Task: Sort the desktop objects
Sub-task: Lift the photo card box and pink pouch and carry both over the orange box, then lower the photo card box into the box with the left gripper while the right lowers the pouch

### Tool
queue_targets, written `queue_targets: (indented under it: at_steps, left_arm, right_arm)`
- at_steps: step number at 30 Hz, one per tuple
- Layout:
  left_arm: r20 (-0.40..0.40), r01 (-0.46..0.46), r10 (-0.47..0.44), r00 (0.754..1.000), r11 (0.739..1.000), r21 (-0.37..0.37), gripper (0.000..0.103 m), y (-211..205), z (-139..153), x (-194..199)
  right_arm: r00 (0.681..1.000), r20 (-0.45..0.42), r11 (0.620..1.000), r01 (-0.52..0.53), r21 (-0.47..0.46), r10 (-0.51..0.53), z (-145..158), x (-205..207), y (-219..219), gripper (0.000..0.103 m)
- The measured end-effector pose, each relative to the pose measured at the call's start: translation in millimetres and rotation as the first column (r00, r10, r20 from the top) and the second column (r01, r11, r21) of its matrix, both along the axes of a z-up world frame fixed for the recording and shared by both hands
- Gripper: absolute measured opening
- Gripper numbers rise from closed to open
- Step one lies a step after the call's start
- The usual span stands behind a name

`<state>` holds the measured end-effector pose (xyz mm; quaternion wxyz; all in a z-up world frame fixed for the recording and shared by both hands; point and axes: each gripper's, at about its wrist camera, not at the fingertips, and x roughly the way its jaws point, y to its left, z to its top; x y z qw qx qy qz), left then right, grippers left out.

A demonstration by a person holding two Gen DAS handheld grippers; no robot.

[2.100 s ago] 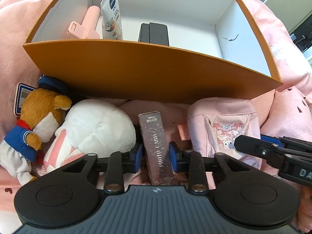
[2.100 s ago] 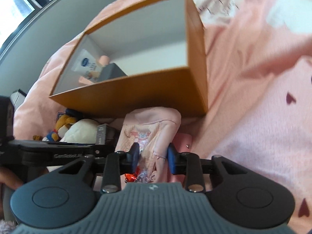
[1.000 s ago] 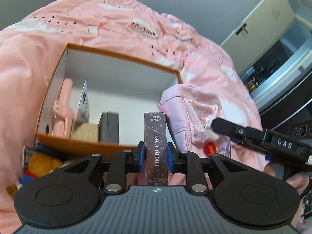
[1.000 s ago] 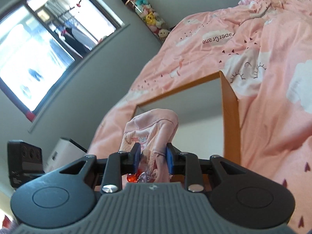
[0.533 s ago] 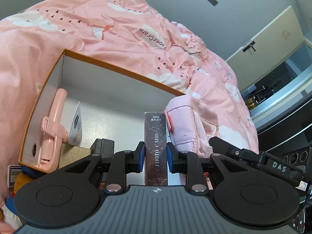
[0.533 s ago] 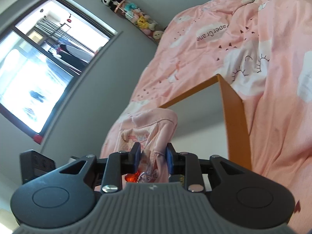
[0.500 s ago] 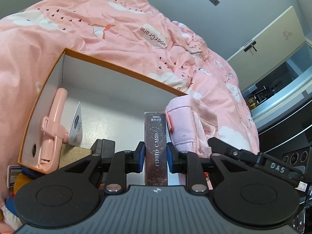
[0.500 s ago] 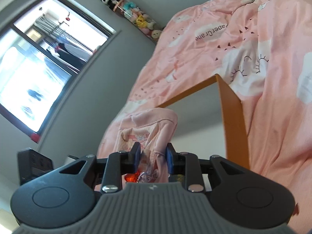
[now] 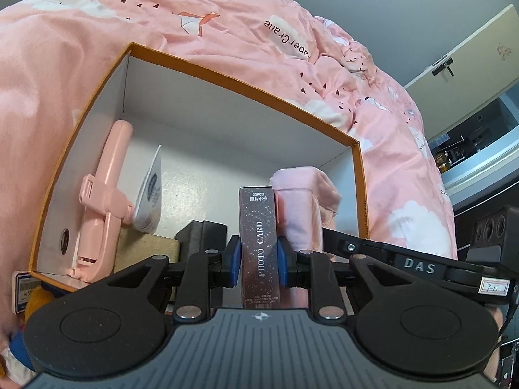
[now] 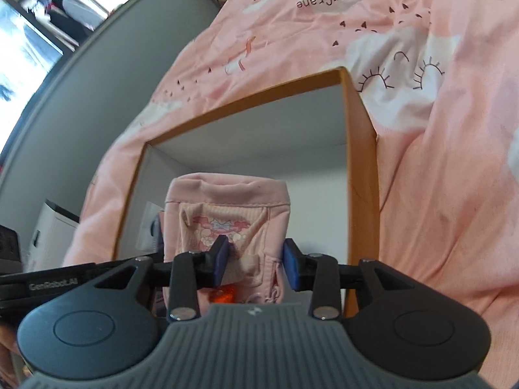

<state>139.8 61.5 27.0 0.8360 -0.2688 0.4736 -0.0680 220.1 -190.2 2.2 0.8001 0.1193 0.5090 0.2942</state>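
Observation:
My left gripper (image 9: 258,261) is shut on a dark, glittery photo card box (image 9: 259,227), held upright over the near part of the orange box (image 9: 240,74) with white inner walls. My right gripper (image 10: 256,262) hangs over the same orange box (image 10: 360,149). Its jaws are opening, and the pink pouch (image 10: 227,223) with a cartoon print stands between the blue pads, no longer pinched. In the left wrist view the pouch (image 9: 298,207) stands just right of the card box, with the right gripper's arm (image 9: 405,265) in front of it.
Inside the orange box, along its left side, lie a pink phone holder (image 9: 107,201), a white cream tube (image 9: 150,194), a black case (image 9: 201,236) and a brown block (image 9: 146,253). A plush toy (image 9: 35,301) lies outside at the lower left. Pink bedding (image 10: 438,162) surrounds the box.
Both grippers have sunk toward the orange box, which now looks larger. The right jaws have spread and the pouch's pinched fabric has widened out. The left grip on the card box is unchanged.

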Motion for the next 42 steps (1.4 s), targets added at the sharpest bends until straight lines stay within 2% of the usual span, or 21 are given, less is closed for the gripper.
queue_targets:
  at_steps: [3, 5, 7, 9, 12, 16, 22, 25, 28, 31, 35, 39, 42]
  left_arm:
    - [-0.002, 0.008, -0.008, 1.0, 1.0, 0.017, 0.026, 0, -2, -1]
    - [-0.003, 0.022, -0.022, 1.0, 1.0, 0.0, 0.026, -1, -3, -1]
    - [-0.008, 0.026, -0.026, 1.0, 0.999, 0.023, 0.026, -3, -4, 0]
    - [-0.018, 0.022, -0.022, 1.0, 0.999, 0.035, 0.026, -3, -8, 0]
    - [-0.023, 0.024, -0.023, 0.999, 1.0, 0.02, 0.026, 0, -13, 1]
    - [-0.022, 0.041, -0.04, 0.999, 0.998, 0.041, 0.026, -3, -14, 2]
    - [-0.036, 0.07, -0.068, 0.997, 0.995, 0.068, 0.026, -12, -22, 7]
    - [-0.039, 0.083, -0.081, 0.996, 0.994, 0.067, 0.026, -14, -25, 7]
    - [-0.04, 0.092, -0.089, 0.995, 0.991, 0.101, 0.026, -19, -26, 8]
    - [-0.037, 0.103, -0.099, 0.994, 0.987, 0.127, 0.026, -23, -26, 8]
    - [-0.03, 0.114, -0.11, 0.993, 0.972, 0.203, 0.026, -28, -25, 7]
    - [-0.043, 0.119, -0.114, 0.993, 0.978, 0.169, 0.026, -24, -28, 8]
    - [-0.044, 0.107, -0.101, 0.994, 0.983, 0.149, 0.026, -19, -27, 7]
  right_arm:
    - [0.999, 0.025, 0.995, -0.035, -0.094, 0.037, 2, 2, 15, 0.041]
    - [0.997, 0.037, 0.986, -0.066, -0.156, 0.073, 1, 2, 27, 0.041]
    - [0.993, 0.043, 0.965, -0.093, -0.246, 0.107, -1, 2, 39, 0.044]
    - [0.989, 0.059, 0.949, -0.113, -0.294, 0.136, -2, 1, 48, 0.048]
    - [0.984, 0.077, 0.93, -0.127, -0.346, 0.163, -4, -1, 54, 0.048]
    - [0.985, 0.078, 0.938, -0.123, -0.323, 0.155, 0, -4, 47, 0.046]
    - [0.986, 0.069, 0.945, -0.125, -0.301, 0.152, 1, -5, 40, 0.034]
    - [0.988, 0.059, 0.958, -0.122, -0.261, 0.142, 4, -4, 36, 0.034]
    - [0.988, 0.074, 0.967, -0.117, -0.228, 0.137, 12, -4, 33, 0.035]
    - [0.984, 0.064, 0.959, -0.148, -0.243, 0.168, 11, -6, 40, 0.037]
    - [0.979, 0.062, 0.947, -0.169, -0.273, 0.192, 4, -11, 48, 0.038]
    - [0.982, 0.042, 0.948, -0.168, -0.27, 0.186, -3, -7, 48, 0.037]
    - [0.975, 0.039, 0.943, -0.199, -0.268, 0.217, -1, -10, 49, 0.041]
